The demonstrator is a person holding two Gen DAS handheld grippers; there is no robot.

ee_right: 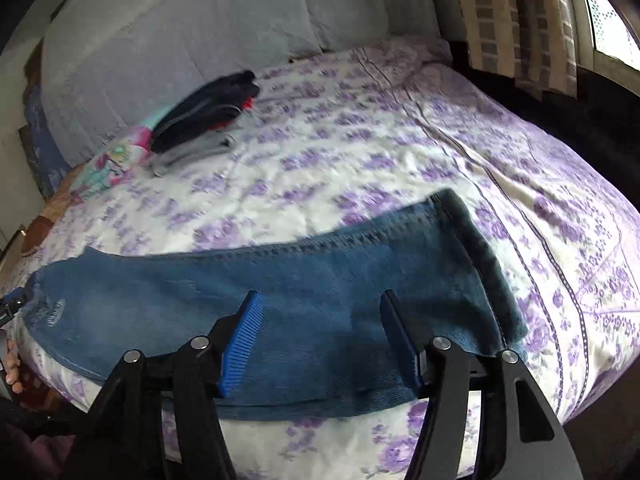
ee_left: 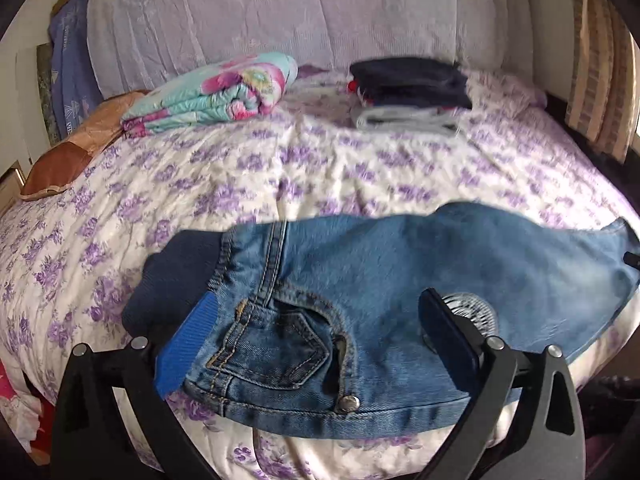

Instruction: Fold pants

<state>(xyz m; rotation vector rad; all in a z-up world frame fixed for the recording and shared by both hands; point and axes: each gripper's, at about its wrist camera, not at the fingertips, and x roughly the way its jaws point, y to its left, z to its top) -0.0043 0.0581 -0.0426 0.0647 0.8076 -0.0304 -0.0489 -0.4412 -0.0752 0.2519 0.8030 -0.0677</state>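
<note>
One pair of jeans (ee_left: 360, 312), laid lower centre on one bed (ee_left: 280, 168). Two grippers, left (ee_left: 316, 344) and right (ee_right: 320, 344), jaws spread open. One folded quilt (ee_left: 216, 92), upper left; one clothing stack (ee_left: 412, 92), upper centre.

No legible text; jeans (ee_right: 280, 280) patch unreadable.

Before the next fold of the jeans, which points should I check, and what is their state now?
1. Left tongs open, over the waist end: ok.
2. Right tongs open, over the leg end: ok.
3. Jeans lie flat on the bedspread: ok.
4. Legs exactly aligned on each other: cannot tell.
5. Folded clothes pile and floral quilt apart from the jeans: ok.
6. Near edge of the jeans gripped: not ok.
</note>
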